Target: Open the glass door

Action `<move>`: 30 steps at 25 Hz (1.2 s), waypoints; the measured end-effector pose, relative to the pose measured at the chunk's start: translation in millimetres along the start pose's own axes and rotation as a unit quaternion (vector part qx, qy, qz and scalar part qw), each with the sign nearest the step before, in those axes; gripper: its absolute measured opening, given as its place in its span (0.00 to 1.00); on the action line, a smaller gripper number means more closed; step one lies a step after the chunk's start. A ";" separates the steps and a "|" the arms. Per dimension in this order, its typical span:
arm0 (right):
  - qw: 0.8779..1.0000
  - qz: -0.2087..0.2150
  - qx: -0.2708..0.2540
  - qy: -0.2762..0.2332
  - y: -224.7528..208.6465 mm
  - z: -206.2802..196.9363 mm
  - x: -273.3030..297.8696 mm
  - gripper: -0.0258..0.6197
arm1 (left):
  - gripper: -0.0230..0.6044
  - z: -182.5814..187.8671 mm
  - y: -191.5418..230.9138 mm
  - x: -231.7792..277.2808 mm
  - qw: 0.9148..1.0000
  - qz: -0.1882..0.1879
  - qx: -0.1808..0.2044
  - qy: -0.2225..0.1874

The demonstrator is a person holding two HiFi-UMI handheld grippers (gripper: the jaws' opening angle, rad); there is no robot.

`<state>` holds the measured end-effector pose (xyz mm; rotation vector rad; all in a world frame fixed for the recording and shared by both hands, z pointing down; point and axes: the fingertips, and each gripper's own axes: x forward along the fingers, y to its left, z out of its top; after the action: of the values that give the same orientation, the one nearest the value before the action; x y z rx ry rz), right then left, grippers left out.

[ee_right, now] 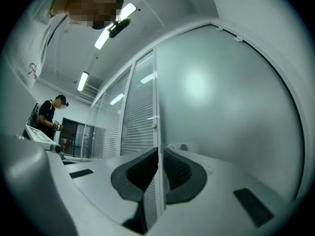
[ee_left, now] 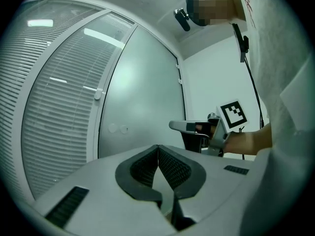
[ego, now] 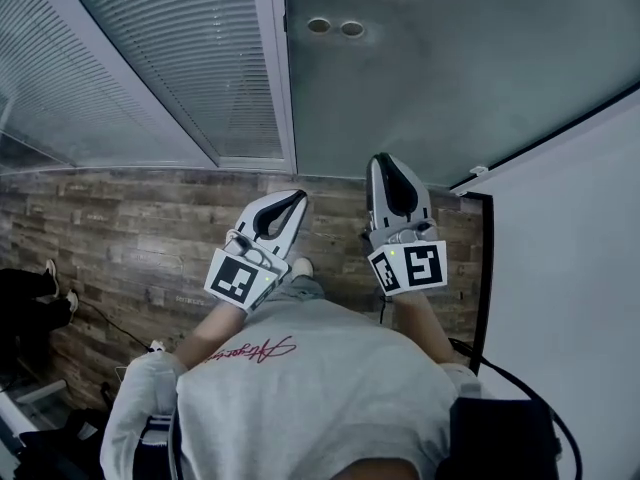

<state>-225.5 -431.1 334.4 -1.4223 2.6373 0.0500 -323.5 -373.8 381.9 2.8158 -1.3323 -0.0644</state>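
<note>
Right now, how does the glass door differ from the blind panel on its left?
The glass door is plain frosted glass, while the blind panel is lined with horizontal slats. The glass door carries two round fittings near its edge; the blind panel shows no such pair. Both stand upright and meet at the white frame post.

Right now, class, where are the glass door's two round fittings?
The round fittings sit top centre in the head view, on the glass door, right of the white frame post, beyond the right gripper.
</note>
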 end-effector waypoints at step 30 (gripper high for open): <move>0.986 -0.134 -0.044 0.087 -95.7 -51.5 289.0 0.27 | 0.06 -22.3 115.6 -36.3 0.994 0.100 -0.028 0.034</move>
<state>-308.0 -728.3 347.8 -1.8787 2.5761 0.0124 -434.7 -419.0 409.9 2.5990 -1.5626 -0.0027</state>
